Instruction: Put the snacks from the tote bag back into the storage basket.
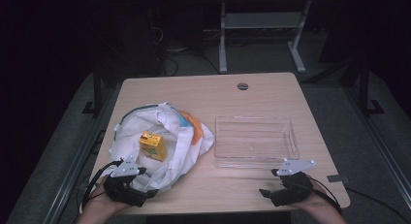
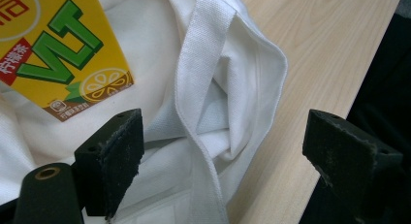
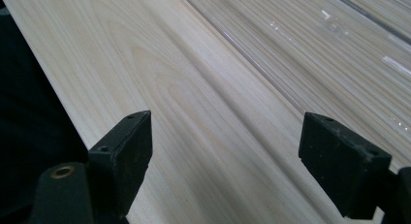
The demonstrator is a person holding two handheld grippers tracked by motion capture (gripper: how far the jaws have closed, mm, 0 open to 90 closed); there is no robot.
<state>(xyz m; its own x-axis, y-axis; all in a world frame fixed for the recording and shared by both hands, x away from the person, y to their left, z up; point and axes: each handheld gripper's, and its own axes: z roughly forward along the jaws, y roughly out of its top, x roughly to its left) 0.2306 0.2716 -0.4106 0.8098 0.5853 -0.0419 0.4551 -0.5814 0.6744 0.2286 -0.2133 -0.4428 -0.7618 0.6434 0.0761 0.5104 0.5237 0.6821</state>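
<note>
A: High view, left to right: the left tool [image 1: 140, 178], jaws apart, sits at a white cloth bag [image 1: 160, 136] holding a yellow drink carton [image 1: 153, 145].

B: Handling?

A: Likely light, stiff and crushable; take its flat sides. The right tool [image 1: 276, 183] rests apart, empty, near a clear tray [image 1: 291, 136].

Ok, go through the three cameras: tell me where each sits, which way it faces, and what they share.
High view: above the person's side, looking forward and down on the table; both forearms enter at the bottom, with the left gripper and right gripper.
Left gripper view: on the left gripper, looking between its open jaws at the white bag and juice carton.
Right gripper view: on the right gripper, open jaws over bare wood beside the clear tray.
Shared: the bag, carton and tray also show in the high view.
</note>
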